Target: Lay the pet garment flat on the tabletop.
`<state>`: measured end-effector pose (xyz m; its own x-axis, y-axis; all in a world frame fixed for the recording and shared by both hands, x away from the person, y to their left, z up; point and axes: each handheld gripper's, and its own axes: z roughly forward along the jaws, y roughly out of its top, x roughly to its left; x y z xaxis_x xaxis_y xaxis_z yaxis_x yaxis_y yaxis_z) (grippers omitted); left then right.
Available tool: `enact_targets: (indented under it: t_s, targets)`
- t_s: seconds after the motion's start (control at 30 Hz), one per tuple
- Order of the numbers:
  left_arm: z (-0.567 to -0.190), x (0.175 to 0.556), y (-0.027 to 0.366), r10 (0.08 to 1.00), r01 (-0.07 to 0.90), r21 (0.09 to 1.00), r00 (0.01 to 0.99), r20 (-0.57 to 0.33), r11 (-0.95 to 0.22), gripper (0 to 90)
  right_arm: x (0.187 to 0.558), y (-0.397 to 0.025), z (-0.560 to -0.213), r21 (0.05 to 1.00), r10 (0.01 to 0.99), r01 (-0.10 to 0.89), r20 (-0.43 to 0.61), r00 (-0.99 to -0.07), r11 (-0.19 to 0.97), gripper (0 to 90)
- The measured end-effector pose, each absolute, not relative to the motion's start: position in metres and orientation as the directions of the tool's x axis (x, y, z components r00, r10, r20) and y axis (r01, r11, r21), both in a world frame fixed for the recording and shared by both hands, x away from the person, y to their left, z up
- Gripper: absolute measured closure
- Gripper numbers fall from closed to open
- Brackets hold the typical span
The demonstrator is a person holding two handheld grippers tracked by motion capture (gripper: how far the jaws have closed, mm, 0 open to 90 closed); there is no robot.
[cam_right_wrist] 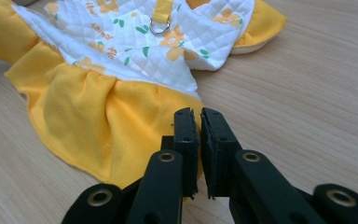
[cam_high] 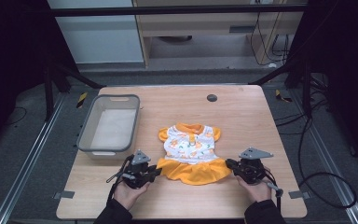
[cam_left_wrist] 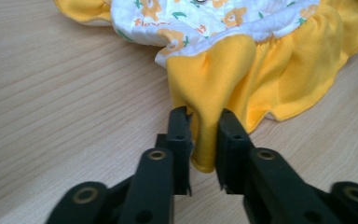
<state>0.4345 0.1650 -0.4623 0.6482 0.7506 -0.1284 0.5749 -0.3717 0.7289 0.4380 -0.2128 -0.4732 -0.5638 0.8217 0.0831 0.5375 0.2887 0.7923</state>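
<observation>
A small dress point(cam_high: 193, 149) lies flat on the wooden table point(cam_high: 247, 116), with a white quilted top printed with orange flowers and a yellow skirt toward me. My left gripper point(cam_high: 158, 171) is at the skirt's left corner. In the left gripper view a fold of the yellow skirt point(cam_left_wrist: 261, 70) is pinched between the jaws of that gripper point(cam_left_wrist: 204, 122). My right gripper point(cam_high: 228, 164) is at the skirt's right corner. In the right gripper view its own gripper point(cam_right_wrist: 199, 119) has jaws nearly together over the edge of the skirt point(cam_right_wrist: 98, 121).
A grey plastic bin point(cam_high: 85, 135) stands on the table's left side, beyond my left hand. A small dark round disc point(cam_high: 211, 97) sits near the far edge. Bare wood shows to the right of the dress and along the front edge.
</observation>
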Motion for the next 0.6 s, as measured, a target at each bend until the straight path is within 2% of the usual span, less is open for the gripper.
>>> enact_targets:
  t_s: [0.1, 0.23, 0.33, 0.6]
  targets:
    - [-0.452, 0.430, 0.169, 0.750, 0.545, 0.766, 0.649, -0.128, -0.340, 65.5, 0.435, -0.214, -0.468, 0.816, 0.822, 0.513, 0.085, -0.563, 0.266, 80.9]
    - [-0.433, 0.425, 0.171, 0.751, 0.491, 0.814, 0.651, -0.106, -0.311, 65.1, 0.433, -0.216, -0.460, 0.850, 0.816, 0.471, 0.089, -0.571, 0.236, 83.9]
    - [-0.426, 0.425, 0.167, 0.746, 0.466, 0.829, 0.659, -0.092, -0.309, 69.4, 0.432, -0.212, -0.456, 0.861, 0.804, 0.455, 0.096, -0.586, 0.229, 89.6]
    - [-0.438, 0.443, 0.130, 0.710, 0.454, 0.801, 0.702, -0.052, -0.390, 86.5, 0.440, -0.190, -0.464, 0.839, 0.769, 0.481, 0.125, -0.627, 0.255, 90.0]
